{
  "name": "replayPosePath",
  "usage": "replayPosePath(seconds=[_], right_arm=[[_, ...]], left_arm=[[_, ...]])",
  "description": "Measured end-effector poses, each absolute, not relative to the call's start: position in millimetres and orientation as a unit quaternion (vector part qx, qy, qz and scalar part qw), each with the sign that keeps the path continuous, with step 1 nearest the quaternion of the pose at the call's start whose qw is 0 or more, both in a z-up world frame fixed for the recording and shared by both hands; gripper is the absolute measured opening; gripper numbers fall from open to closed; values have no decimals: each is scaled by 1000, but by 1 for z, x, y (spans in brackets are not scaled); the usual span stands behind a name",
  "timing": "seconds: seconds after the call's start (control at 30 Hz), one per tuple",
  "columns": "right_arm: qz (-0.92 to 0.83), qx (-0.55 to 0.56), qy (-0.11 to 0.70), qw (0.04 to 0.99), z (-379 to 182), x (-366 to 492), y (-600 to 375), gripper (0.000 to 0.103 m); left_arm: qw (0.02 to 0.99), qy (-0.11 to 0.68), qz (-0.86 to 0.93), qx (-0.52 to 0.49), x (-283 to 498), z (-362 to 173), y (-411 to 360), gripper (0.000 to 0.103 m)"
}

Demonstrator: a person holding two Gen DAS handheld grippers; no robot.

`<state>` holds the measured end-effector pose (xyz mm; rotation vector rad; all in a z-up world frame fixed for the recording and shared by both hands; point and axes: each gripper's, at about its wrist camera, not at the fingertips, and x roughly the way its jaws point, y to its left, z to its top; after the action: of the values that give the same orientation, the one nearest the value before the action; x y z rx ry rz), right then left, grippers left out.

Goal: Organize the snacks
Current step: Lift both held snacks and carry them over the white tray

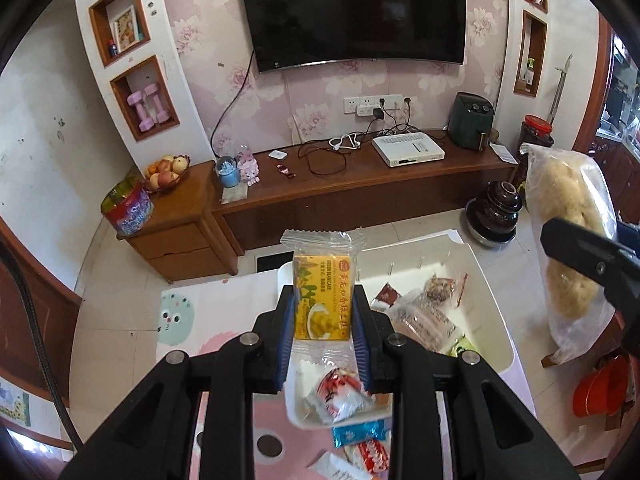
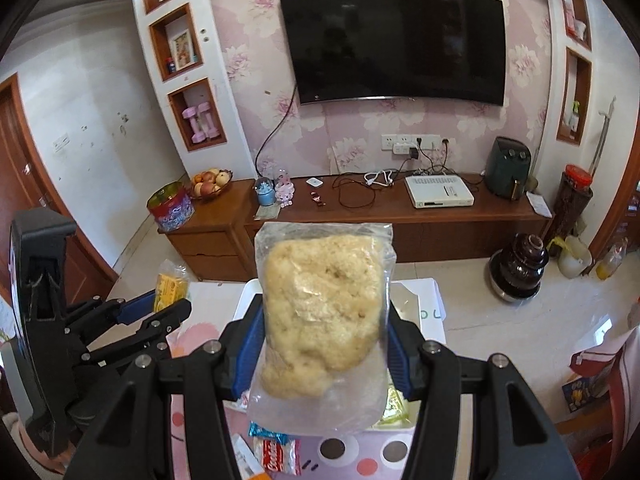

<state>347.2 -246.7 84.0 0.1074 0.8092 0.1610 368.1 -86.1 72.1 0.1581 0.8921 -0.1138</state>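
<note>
Jaws of left gripper (image 1: 323, 322) clamp yellow cake packet (image 1: 323, 300); right gripper's (image 2: 323, 340) clamp clear bag (image 2: 322, 312).

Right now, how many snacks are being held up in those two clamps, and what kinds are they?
Yellow cake packet, in the left gripper: 1
Clear bag of pale puffed snack, in the right gripper: 1
Total held: 2
More packets lie in the white bin below, too jumbled to count.

Bin (image 1: 486, 276) on worktop (image 1: 224, 300), right of tray (image 1: 298, 412); loose packets (image 1: 360, 436) in front of tray.
</note>
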Motion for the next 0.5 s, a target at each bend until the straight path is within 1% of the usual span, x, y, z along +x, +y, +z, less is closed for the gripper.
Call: replayPosePath(seconds=[0.2, 0.5], right_arm=[[62, 63, 408, 909, 66, 376, -249, 54], [42, 72, 448, 890, 25, 406, -255, 54]], left_arm=[[883, 459, -66, 72, 401, 43, -101, 25], [864, 494, -68, 70, 424, -2, -111, 25]])
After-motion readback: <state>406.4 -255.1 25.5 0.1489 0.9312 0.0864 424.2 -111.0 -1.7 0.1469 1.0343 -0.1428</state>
